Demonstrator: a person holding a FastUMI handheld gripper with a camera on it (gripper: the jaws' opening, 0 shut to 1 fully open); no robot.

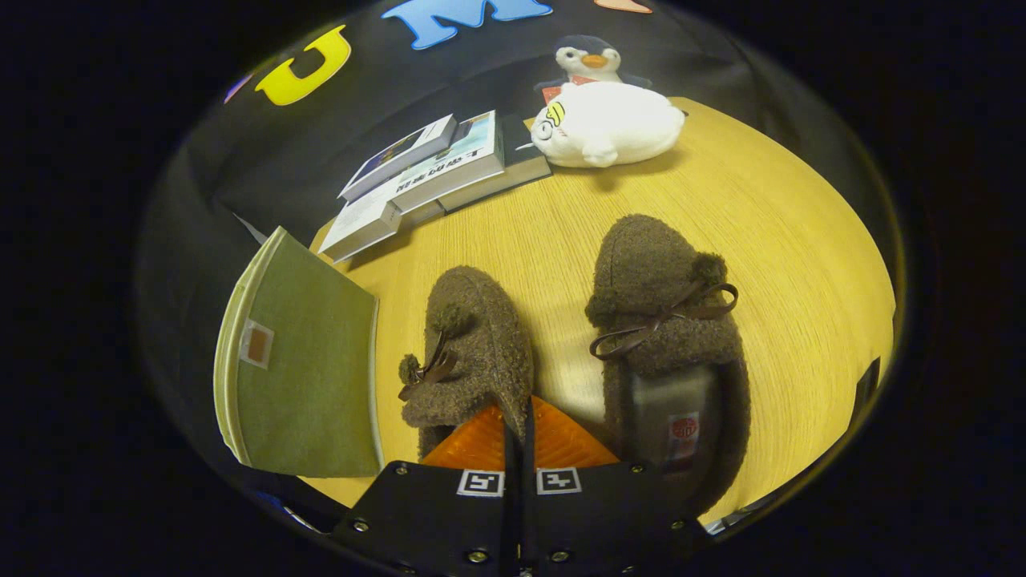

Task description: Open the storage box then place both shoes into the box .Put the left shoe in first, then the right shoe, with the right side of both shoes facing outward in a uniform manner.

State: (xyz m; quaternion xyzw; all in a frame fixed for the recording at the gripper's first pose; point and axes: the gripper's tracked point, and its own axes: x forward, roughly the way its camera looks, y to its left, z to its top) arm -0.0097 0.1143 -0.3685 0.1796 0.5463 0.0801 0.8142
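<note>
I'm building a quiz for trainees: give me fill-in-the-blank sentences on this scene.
1. The gripper has its fingers pinched on the heel edge of the ___ shoe.
2. The green storage box lies beside that shoe with its lid ___.
3. The white plush rests beside the stacked ___.

Missing words: left; closed; books

Two fuzzy brown shoes: left shoe (469, 353), right shoe (669, 353). One green storage box (300, 369). Two plush toys: a white seal (605, 124) and a penguin (591, 60) behind. Books (433, 172) stacked up, probably four, hard to separate. One gripper (519, 421), two fingers pinching the left shoe's rim.
</note>
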